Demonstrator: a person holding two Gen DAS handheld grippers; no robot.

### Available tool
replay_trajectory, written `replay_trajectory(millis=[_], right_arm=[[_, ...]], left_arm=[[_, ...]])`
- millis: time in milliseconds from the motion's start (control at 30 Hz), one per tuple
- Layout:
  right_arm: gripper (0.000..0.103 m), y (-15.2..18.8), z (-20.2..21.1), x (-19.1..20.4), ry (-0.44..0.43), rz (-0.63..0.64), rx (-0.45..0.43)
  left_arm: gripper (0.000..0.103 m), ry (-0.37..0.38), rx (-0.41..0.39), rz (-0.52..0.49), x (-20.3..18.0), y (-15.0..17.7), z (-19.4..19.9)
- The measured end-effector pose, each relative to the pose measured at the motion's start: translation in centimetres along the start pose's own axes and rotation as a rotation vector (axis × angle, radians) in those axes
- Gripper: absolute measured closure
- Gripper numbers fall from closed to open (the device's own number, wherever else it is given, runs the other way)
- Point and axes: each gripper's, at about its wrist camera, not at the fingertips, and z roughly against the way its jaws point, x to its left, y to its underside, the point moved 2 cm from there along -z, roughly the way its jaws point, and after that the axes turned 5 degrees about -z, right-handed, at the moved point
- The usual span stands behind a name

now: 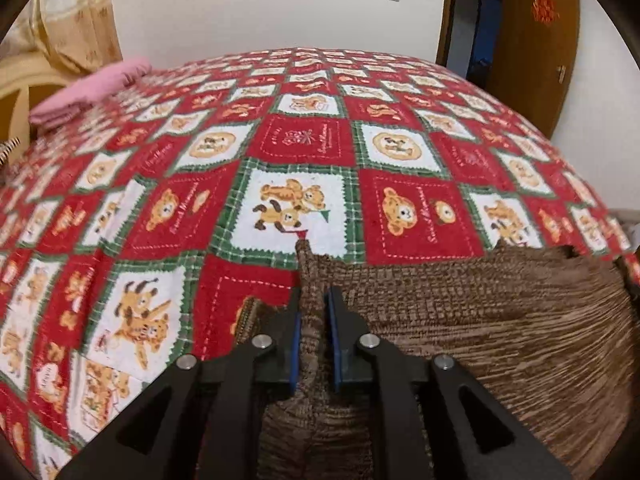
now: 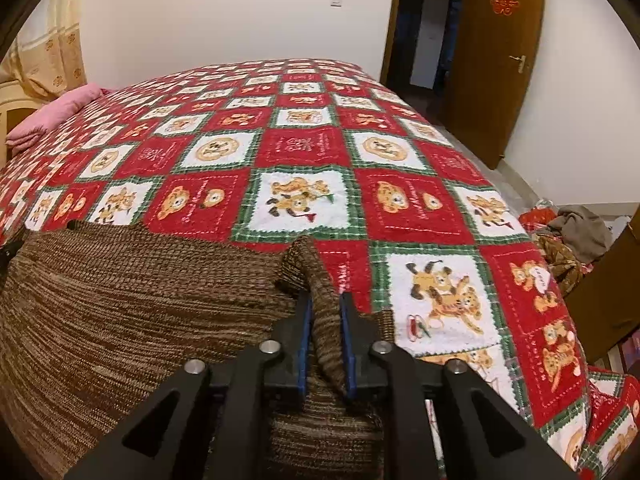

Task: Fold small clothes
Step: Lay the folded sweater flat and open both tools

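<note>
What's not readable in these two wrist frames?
- Brown knitted garment: type and near part unknown, cut off by the bottom edge and hidden behind the black fingers in both views.
- Left gripper and right gripper: knit lies between the jaws; pad contact unclear.
- Dark doorway: room beyond too dark.

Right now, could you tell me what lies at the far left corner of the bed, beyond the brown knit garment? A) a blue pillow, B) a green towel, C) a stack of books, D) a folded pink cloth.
D: a folded pink cloth lies at the far left corner of the patchwork bedspread, well beyond the brown knit garment; nothing blue, green or book-like shows there.
</note>
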Motion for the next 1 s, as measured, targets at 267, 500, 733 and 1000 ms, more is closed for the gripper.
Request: replay_trajectory(millis=[267, 500, 733, 1000], right_arm=[[0.08, 1.5, 9.0, 0.1, 0.073, -0.087, -0.178], [0.08, 7.1, 6.6, 3.7, -0.038, 0.014, 0.016], [0.08, 7.6, 6.8, 3.8, -0.017, 0.029, -0.023], [0.071, 7.4, 7.6, 4.3, 0.051, 0.042, -0.011]], left_arm=[[0.078, -0.036, 0.006, 0.003, 0.4, -0.5, -0.8], [0.037, -0.133, 0.025, -0.05, 0.1, 1.3, 1.9], [0.027, -0.127, 0.034, -0.01, 0.5, 6.3, 7.8], [0.021, -0.113, -0.052, -0.004, -0.5, 9.0, 13.7]])
